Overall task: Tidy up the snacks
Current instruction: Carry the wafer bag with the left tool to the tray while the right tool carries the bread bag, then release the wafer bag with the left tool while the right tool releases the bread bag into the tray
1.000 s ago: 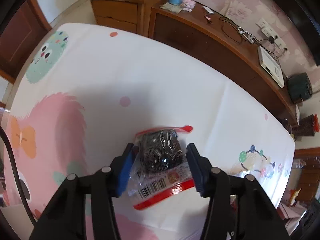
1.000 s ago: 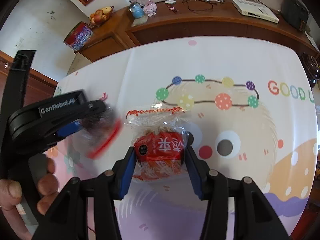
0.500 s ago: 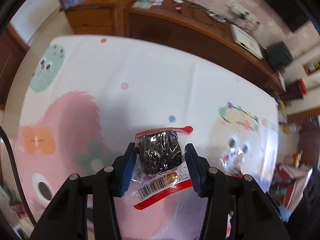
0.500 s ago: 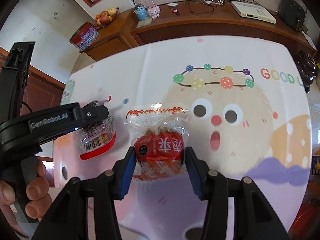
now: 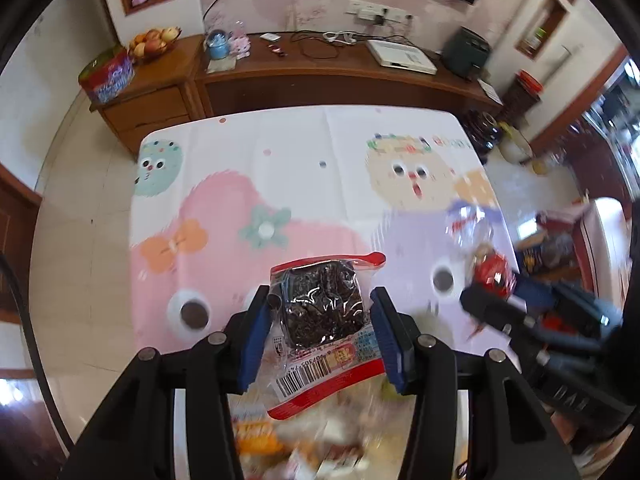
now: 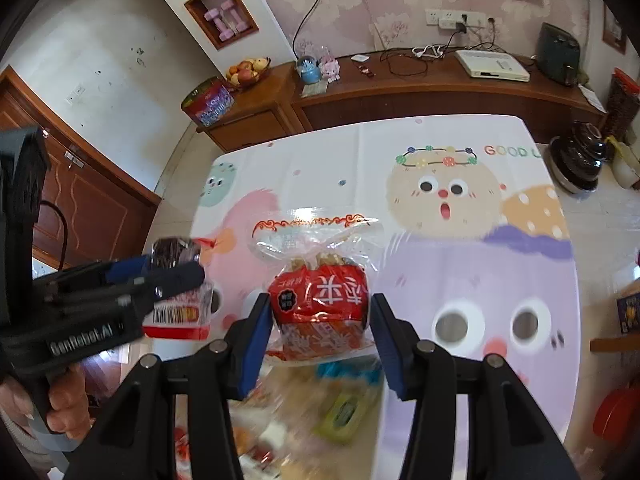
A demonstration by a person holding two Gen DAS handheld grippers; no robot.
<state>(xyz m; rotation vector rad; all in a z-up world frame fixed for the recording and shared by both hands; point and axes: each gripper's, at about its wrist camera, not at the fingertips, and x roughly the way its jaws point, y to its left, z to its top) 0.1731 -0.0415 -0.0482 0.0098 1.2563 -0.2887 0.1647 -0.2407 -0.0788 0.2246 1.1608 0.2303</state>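
Free room: the surface [image 6: 360, 148] ahead of my jaws, bare cloth to its far edge. Obstacles: heap of snack packets [image 6: 340, 404] beneath me; sideboard [image 6: 400, 96] beyond; dark pot [image 6: 578, 160] at right.

Each wrist camera looks steeply down along its own jaws from well above the bench [image 5: 304, 152]. Both views share the cartoon-printed benchtop and the wooden sideboard [image 6: 440, 92] behind it.

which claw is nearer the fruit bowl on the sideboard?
Left. The left claw, gripping the dark snack pack, is over the fruit bowl side of the table. The right claw, holding the red snack bag, is further from it.
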